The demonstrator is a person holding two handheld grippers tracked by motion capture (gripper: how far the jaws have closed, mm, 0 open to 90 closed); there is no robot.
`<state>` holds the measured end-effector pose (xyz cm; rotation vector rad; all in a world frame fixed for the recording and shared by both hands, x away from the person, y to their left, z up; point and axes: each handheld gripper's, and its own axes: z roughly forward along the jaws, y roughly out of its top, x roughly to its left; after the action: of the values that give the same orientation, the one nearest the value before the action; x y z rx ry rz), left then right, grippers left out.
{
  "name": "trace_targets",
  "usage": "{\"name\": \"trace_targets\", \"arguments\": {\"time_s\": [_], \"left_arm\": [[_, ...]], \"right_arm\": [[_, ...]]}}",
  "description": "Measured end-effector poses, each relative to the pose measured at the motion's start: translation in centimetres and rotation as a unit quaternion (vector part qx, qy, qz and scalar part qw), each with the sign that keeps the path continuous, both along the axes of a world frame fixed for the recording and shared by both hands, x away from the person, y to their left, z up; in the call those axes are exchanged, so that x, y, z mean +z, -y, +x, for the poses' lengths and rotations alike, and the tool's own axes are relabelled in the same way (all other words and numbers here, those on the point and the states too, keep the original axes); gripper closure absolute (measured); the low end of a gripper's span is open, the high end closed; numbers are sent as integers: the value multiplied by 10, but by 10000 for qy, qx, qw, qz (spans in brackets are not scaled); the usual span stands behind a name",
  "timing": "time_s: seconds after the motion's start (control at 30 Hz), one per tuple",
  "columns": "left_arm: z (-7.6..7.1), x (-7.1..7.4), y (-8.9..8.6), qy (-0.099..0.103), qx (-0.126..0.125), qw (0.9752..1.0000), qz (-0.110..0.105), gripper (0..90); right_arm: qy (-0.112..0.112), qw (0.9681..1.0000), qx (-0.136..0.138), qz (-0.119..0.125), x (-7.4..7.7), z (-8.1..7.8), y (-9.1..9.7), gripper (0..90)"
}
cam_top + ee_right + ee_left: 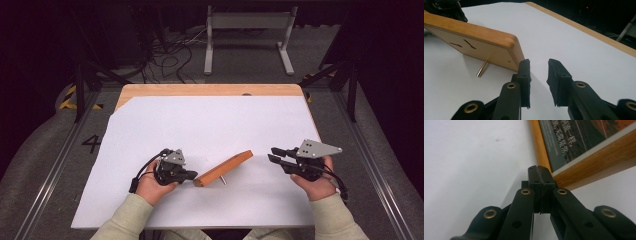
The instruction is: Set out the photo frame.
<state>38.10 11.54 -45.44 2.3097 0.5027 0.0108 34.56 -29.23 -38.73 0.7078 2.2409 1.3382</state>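
Observation:
A wooden picture frame (223, 168) stands tilted on the white sheet, propped by a brass peg (223, 180) at its back. My left gripper (192, 175) is shut, its tips right at the frame's left end. In the left gripper view the gripper (539, 167) has its pads pressed together with nothing between them, just short of the frame's wooden border (594, 157). My right gripper (272, 153) sits to the right of the frame, apart from it. The right gripper view has the gripper (538, 62) open on an empty gap, beside the frame's back (486, 50) and peg (482, 68).
The white sheet (210, 125) covers most of the wooden table (210, 90), whose bare edge runs along the far side. Beyond the table are floor cables (170, 55) and a grey metal stand (247, 22).

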Motion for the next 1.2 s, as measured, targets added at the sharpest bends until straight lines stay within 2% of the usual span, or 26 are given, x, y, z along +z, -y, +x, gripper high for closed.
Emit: {"name": "trace_targets", "arguments": {"time_s": [0.27, 0.43, 0.6, 0.83, 0.93, 1.2], "left_arm": [[-1, -1, 2, -52, -173, 9998, -8, 900], [-7, 1, 13, -136, -425, 9990, 22, 900], [-11, 1, 21, -178, -721, 9972, 17, 900], [-14, 0, 26, -276, -873, 9958, -28, 900], [-17, 0, 33, -276, -1037, 9942, -53, 900], [-23, -1, 48, -328, -1271, 9913, -96, 900]], "right_arm": [[-36, 10000, -6, 5, 0, 0, 0, 716], [-23, 10000, -7, 1, 0, 0, 0, 715], [-11, 10000, 12, -1, 0, 0, 0, 714], [-65, 10000, 60, -11, -1, 0, -3, 719], [-67, 10000, 69, -10, -1, 0, -4, 719], [-83, 9999, 80, 8, -1, 0, -4, 722]]}}
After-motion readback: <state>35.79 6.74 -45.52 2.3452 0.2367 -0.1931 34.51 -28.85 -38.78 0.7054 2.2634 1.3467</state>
